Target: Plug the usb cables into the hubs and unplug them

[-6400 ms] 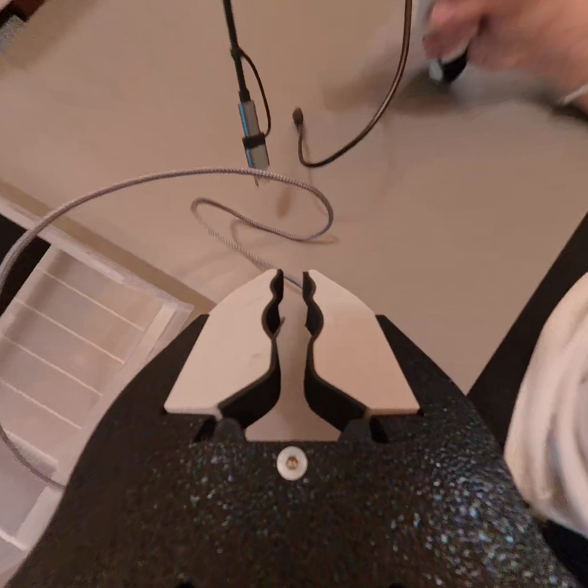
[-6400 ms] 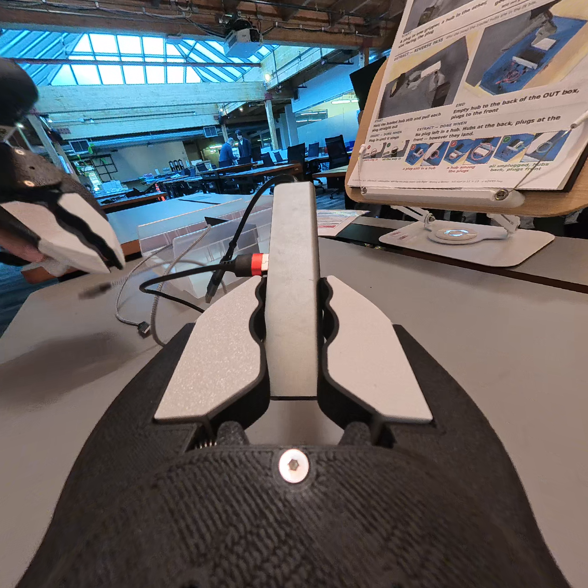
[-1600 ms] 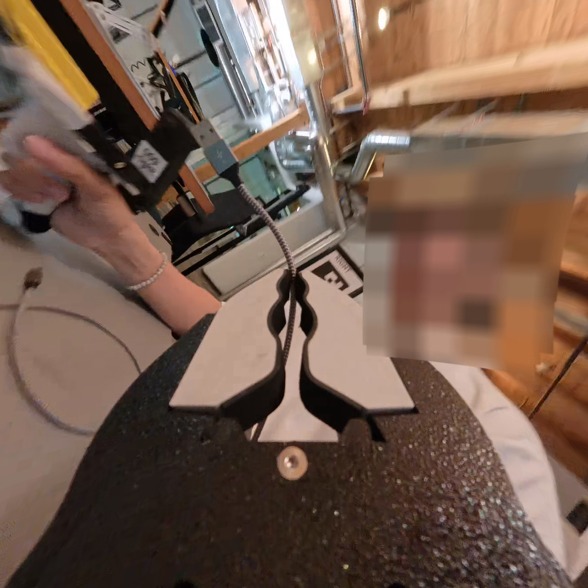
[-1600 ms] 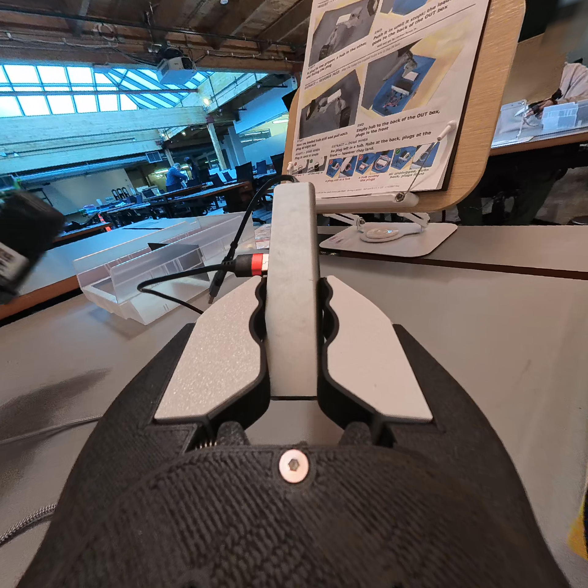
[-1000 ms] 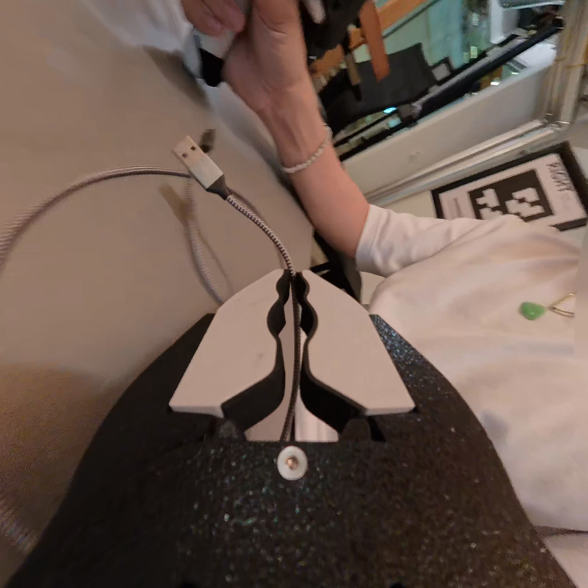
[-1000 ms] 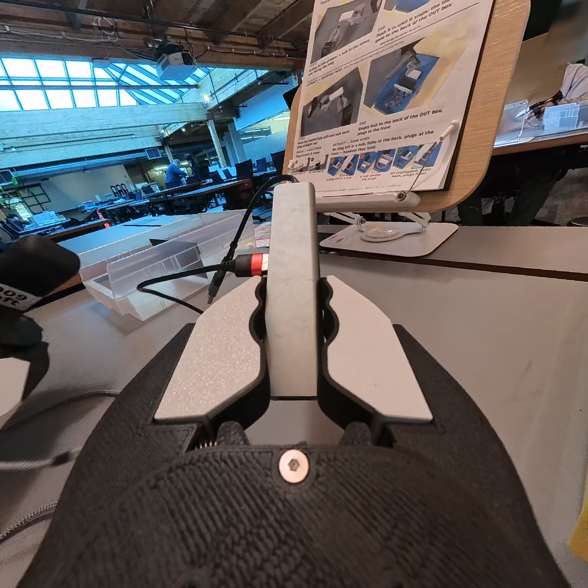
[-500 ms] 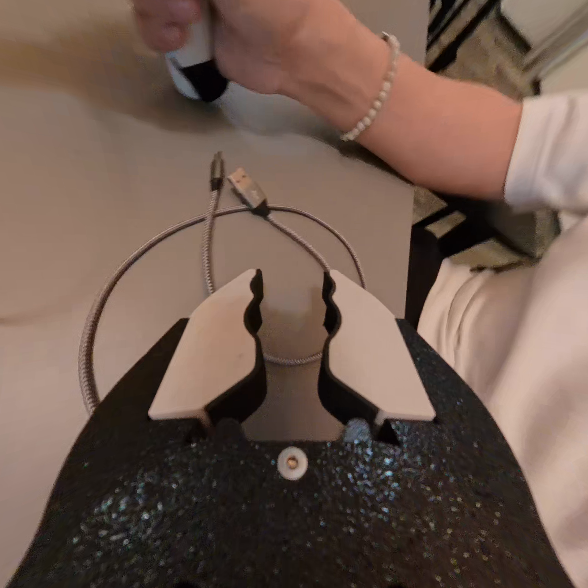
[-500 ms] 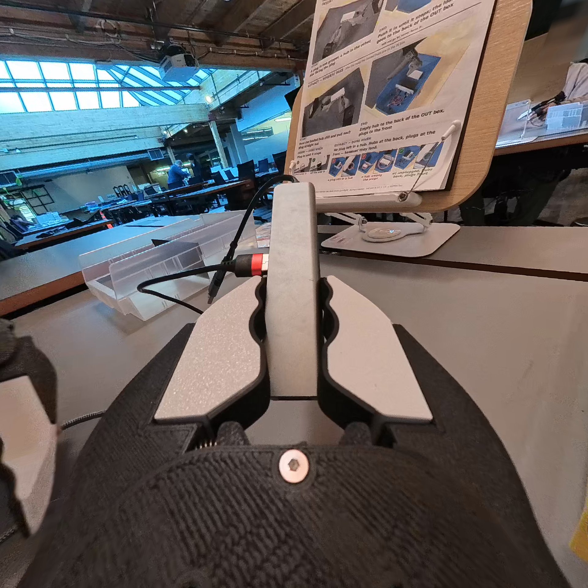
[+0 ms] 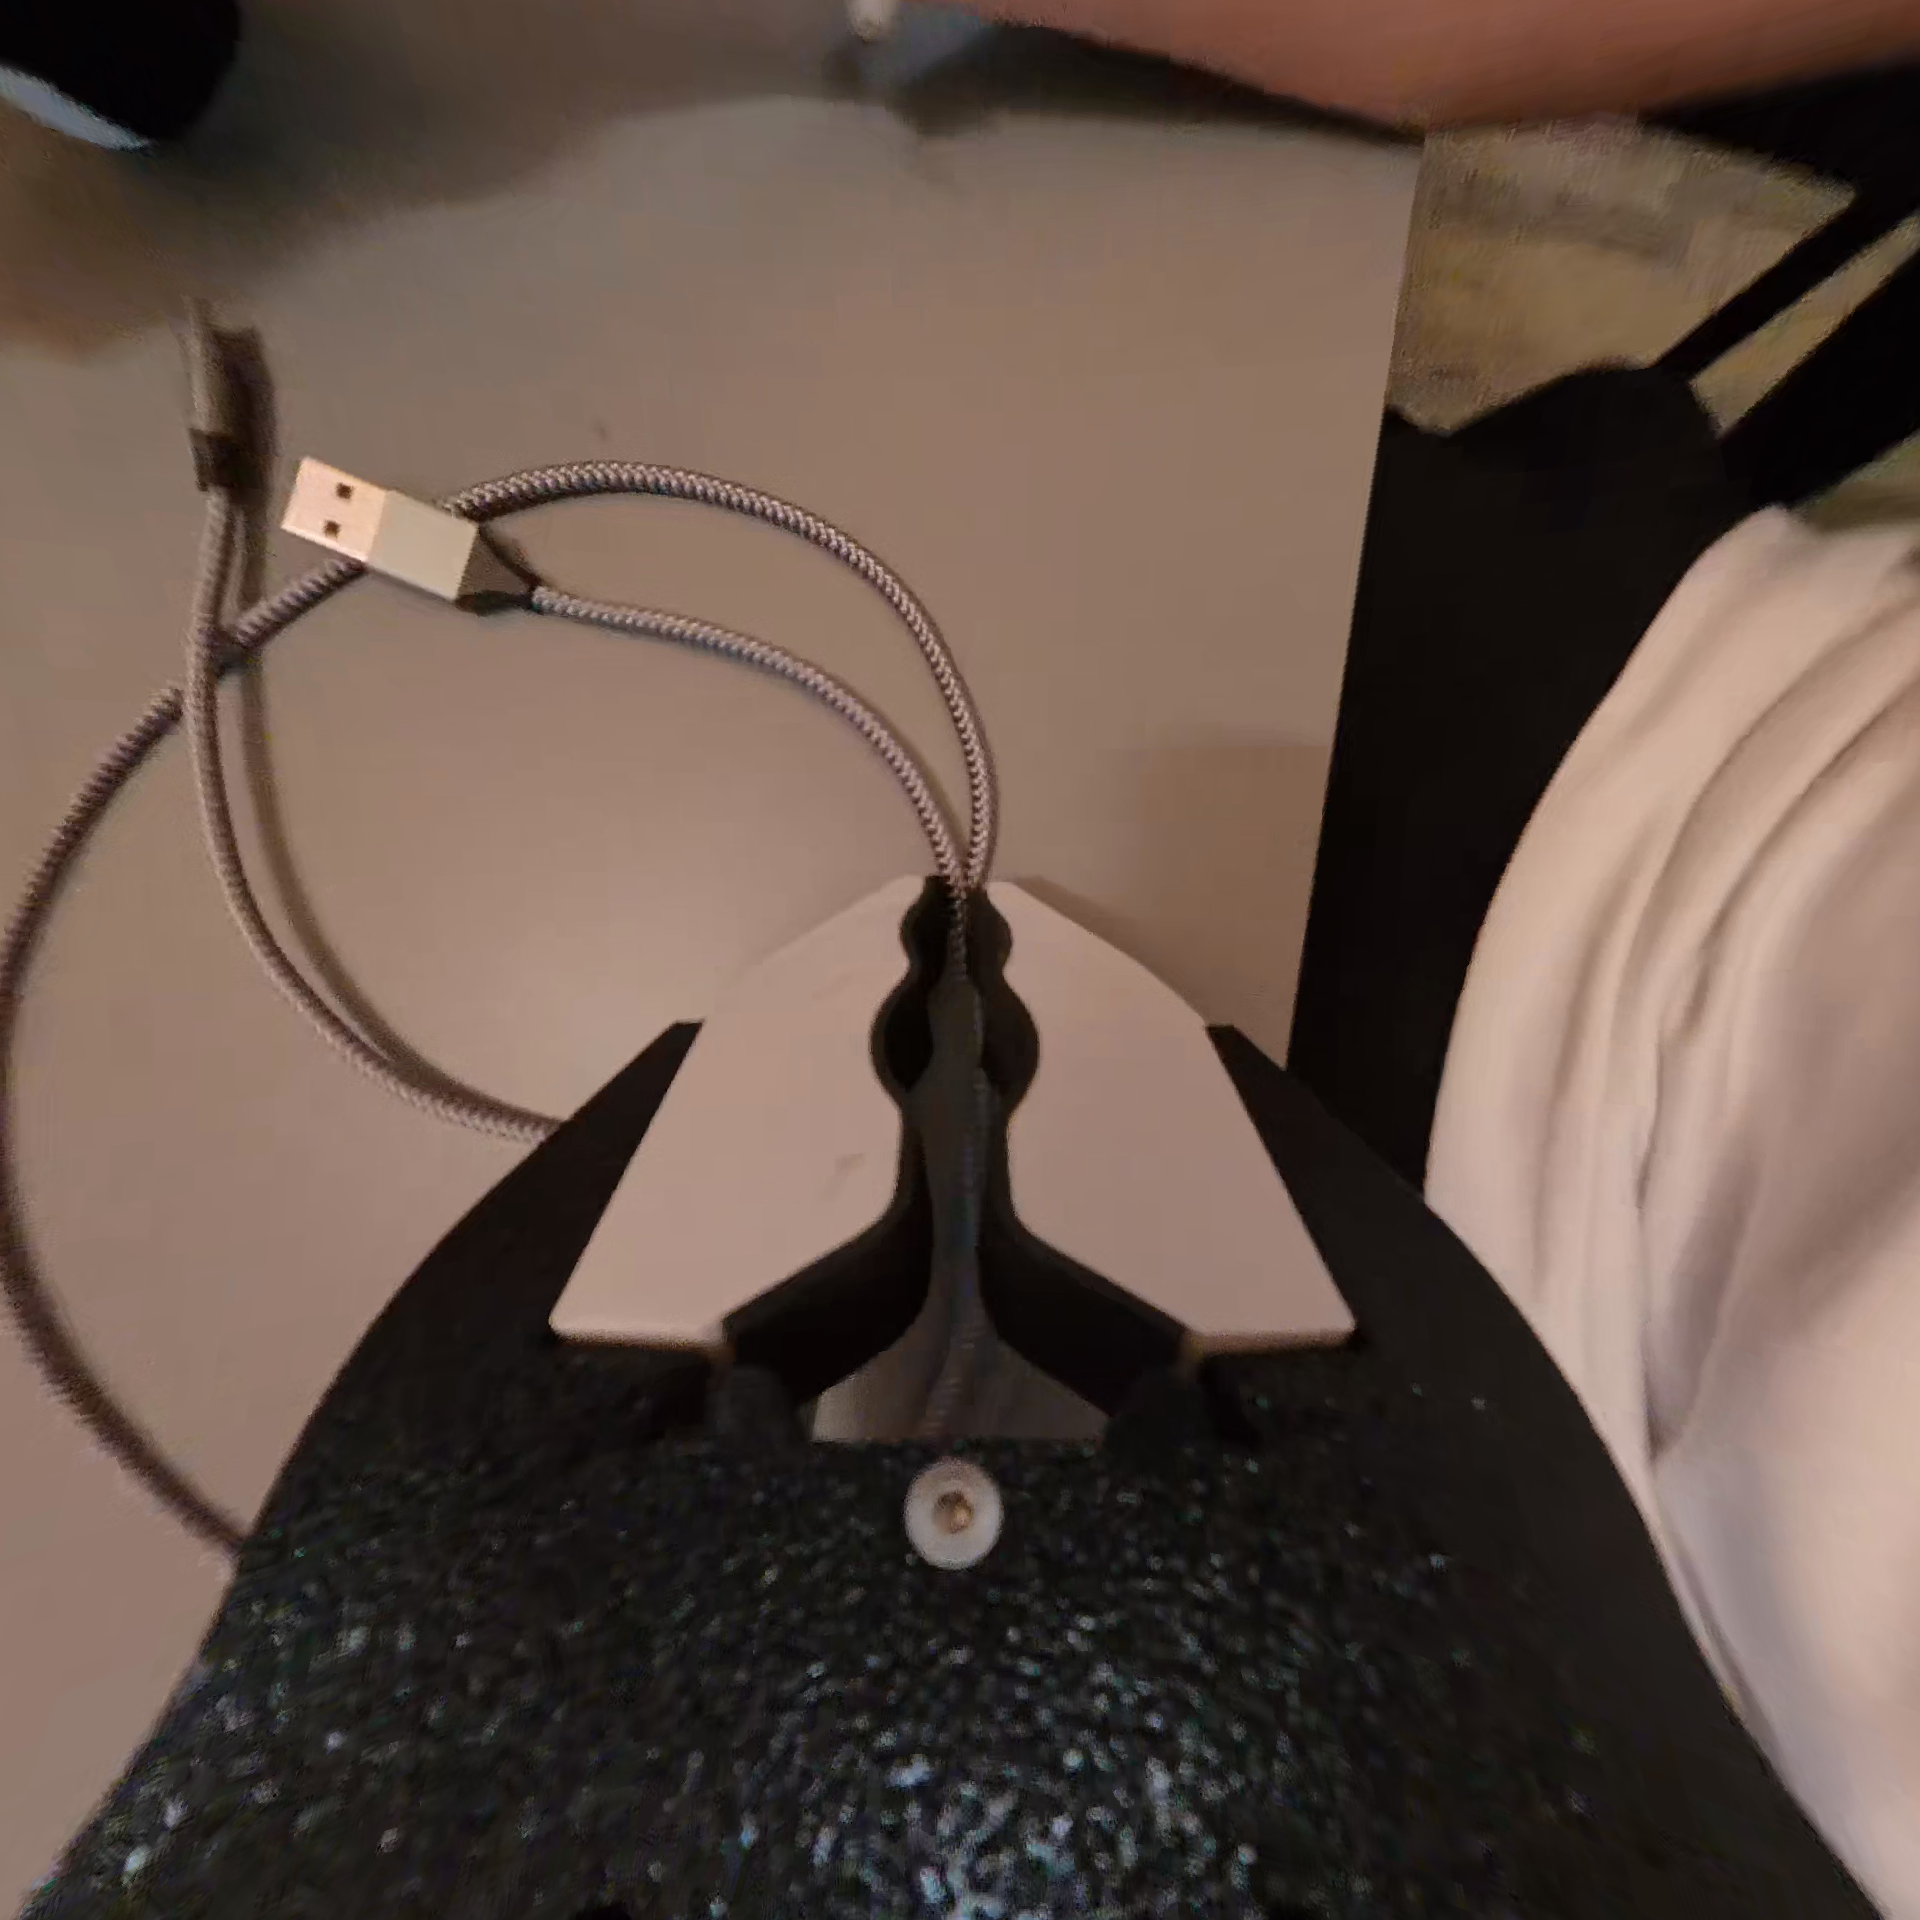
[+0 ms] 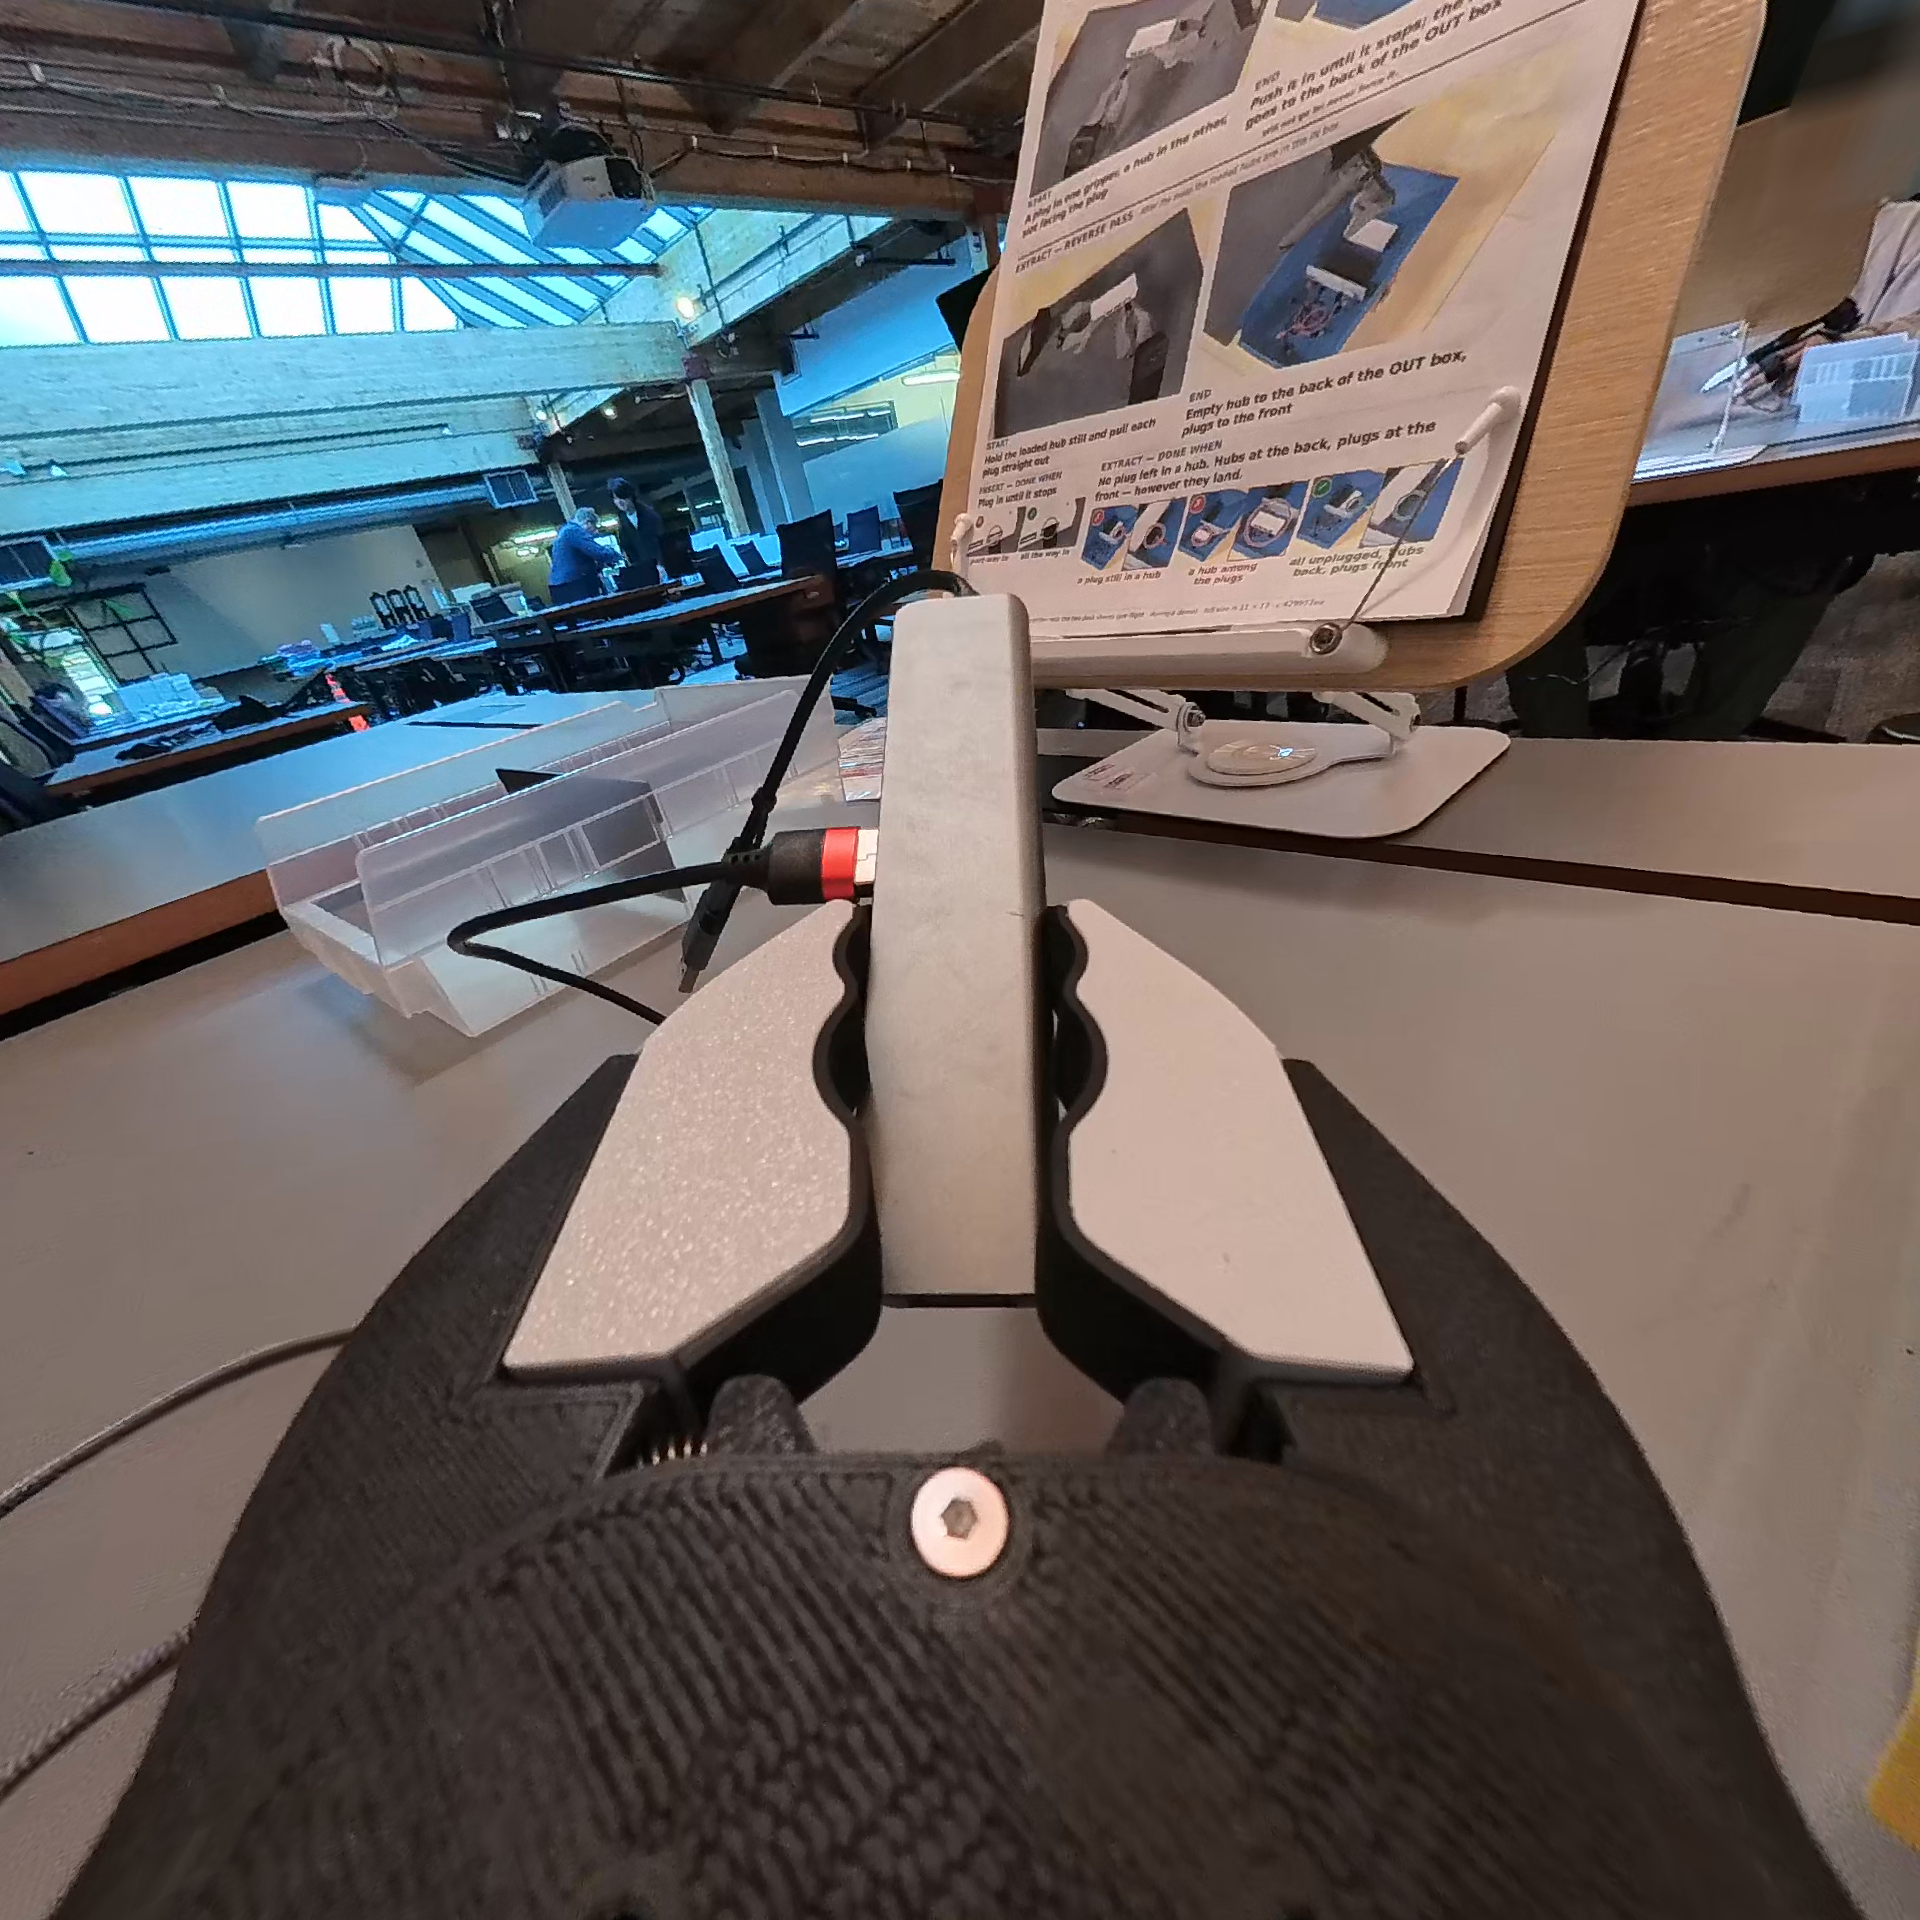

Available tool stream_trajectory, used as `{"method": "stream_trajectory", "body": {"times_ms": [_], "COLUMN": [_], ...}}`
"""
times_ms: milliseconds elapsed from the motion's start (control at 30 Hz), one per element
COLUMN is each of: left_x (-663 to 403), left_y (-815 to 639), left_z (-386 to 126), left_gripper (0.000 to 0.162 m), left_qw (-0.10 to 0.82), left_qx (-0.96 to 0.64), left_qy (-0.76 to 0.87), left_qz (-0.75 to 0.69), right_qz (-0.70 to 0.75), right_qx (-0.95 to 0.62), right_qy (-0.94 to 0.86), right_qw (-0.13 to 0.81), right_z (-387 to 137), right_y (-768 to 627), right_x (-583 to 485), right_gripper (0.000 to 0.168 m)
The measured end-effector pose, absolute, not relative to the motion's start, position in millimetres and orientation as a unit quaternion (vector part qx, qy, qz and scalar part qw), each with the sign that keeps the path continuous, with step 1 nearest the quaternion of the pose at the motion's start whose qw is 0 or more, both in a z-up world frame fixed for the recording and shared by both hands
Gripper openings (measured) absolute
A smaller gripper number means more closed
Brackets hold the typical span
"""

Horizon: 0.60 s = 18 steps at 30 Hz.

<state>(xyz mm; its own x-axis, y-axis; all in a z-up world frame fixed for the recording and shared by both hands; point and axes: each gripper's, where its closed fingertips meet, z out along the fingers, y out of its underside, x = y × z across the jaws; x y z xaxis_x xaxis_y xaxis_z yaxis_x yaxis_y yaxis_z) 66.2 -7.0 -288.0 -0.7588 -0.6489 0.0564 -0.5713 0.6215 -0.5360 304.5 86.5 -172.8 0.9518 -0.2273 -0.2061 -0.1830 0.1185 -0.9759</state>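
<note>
Half a second ago our left tool (image 9: 961, 904) stood apart over a slack loop of braided cable (image 9: 727, 644); now its jaws are together, pinching a doubled strand of that cable at the tips. The right tool (image 10: 956, 1039) has not shifted: it is clamped on the grey hub (image 10: 956, 831), which stands upright along the fingers at the centre of the right wrist view, a red-collared plug (image 10: 831, 864) already seated in its left face.

In the left wrist view the silver USB plug (image 9: 374, 528) lies on the bench (image 9: 831, 364) at the upper left, well up the cable from our grip, its long axis slanting and its metal mouth pointing toward the upper left, away from the tool. We judge that this is what the next move turns on: we hold cable, not plug, so the plug will droop and swing. The left tool is nearer it, and probably needs a grip on the plug body itself before it can be lined up with a port.

A clear bin (image 10: 499, 873) sits at middle left, beyond the hub.
</note>
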Motion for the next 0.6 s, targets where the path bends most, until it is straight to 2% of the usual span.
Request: {"method": "stream_trajectory", "body": {"times_ms": [133, 233, 400, 500, 600], "left_x": [65, 58, 56, 57, 75], "left_y": [-11, -29, -32, 2, 51], "left_z": [-287, -265, -155, -78, -59], "left_gripper": [0.003, 0.003, 0.002, 0.002, 0.002], "left_qw": [0.036, -0.034, -0.177, -0.271, -0.287], "left_qx": [-0.363, -0.364, -0.340, -0.286, -0.281], "left_qy": [0.886, 0.857, 0.712, 0.542, 0.411], "left_qz": [-0.285, -0.363, -0.589, -0.742, -0.818], "right_qz": [-0.010, -0.009, -0.009, -0.007, -0.006], "right_qx": [-0.661, -0.659, -0.660, -0.659, -0.658], "right_qy": [0.159, 0.161, 0.159, 0.161, 0.163], "right_qw": [0.733, 0.734, 0.734, 0.735, 0.735], "right_z": [-172, -172, -172, -172, -172], "right_y": [86, 85, 86, 85, 85], "right_x": [306, 306, 306, 306, 307], "right_gripper": [0.032, 0.032, 0.032, 0.032, 0.032]}}
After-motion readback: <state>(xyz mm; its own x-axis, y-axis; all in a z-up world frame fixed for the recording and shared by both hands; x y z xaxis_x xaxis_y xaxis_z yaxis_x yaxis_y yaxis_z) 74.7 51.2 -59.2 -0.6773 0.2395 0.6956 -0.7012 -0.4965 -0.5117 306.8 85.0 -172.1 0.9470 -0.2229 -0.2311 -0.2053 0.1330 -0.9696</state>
